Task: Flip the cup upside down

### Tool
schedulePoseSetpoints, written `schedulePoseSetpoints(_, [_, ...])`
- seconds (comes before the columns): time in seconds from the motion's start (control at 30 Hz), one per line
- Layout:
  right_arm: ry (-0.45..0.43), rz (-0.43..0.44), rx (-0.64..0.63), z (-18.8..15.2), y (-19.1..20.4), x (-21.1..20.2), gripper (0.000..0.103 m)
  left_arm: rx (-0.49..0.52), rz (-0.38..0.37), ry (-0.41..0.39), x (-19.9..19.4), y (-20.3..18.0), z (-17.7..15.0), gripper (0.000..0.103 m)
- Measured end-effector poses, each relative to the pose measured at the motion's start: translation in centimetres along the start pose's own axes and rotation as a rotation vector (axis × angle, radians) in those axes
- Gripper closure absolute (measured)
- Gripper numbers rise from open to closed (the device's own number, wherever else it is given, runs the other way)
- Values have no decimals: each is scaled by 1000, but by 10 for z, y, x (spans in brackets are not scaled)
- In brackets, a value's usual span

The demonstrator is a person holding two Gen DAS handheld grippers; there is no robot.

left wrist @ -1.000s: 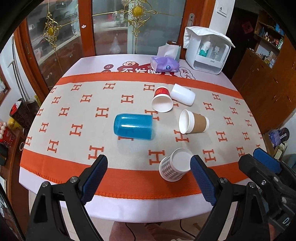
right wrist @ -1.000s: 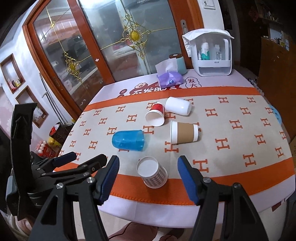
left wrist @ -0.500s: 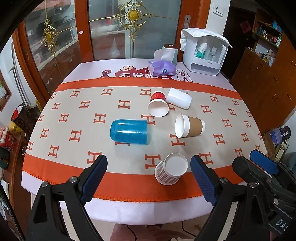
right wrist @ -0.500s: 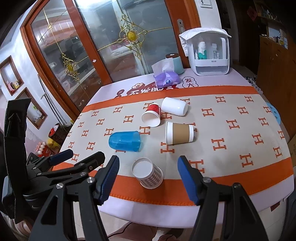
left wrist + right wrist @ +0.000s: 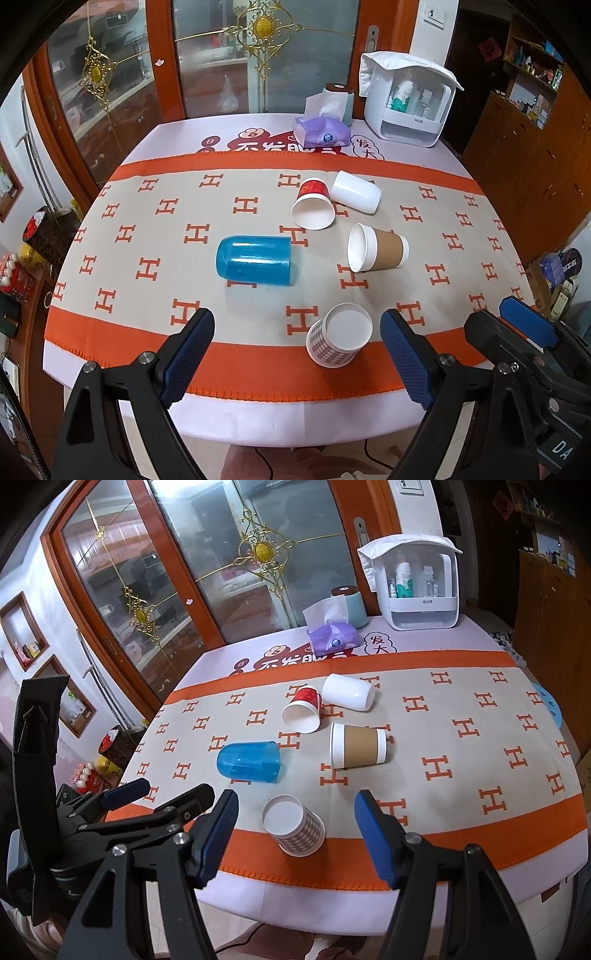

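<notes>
- Near the front edge of the counter [image 5: 258,424], the checked paper cup [image 5: 338,339] lies tilted on the orange border, its white mouth facing the cameras.
- Left hand-held gripper [image 5: 297,360] hangs above that edge, jaws spread wide, holding nothing.
- Right hand-held gripper [image 5: 295,836] is likewise wide open and empty, with the checked cup [image 5: 295,829] showing between its blue pads.
- Farther in, a blue cup [image 5: 255,260], a brown-sleeved cup [image 5: 376,253], a red cup [image 5: 313,208] and a white cup [image 5: 356,191] all lie on their sides.
</notes>
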State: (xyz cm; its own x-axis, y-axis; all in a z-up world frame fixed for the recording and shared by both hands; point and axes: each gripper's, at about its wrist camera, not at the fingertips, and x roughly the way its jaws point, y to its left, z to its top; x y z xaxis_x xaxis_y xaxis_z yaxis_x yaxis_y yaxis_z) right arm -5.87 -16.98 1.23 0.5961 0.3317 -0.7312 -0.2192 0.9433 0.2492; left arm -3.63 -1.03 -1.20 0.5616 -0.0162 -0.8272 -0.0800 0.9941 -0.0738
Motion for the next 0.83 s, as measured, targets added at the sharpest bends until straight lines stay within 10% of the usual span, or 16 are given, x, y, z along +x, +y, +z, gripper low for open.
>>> schedulePoseSetpoints(0.83, [13,14,10,-8,9,2,37,-9,1,8,2,7,-5,13])
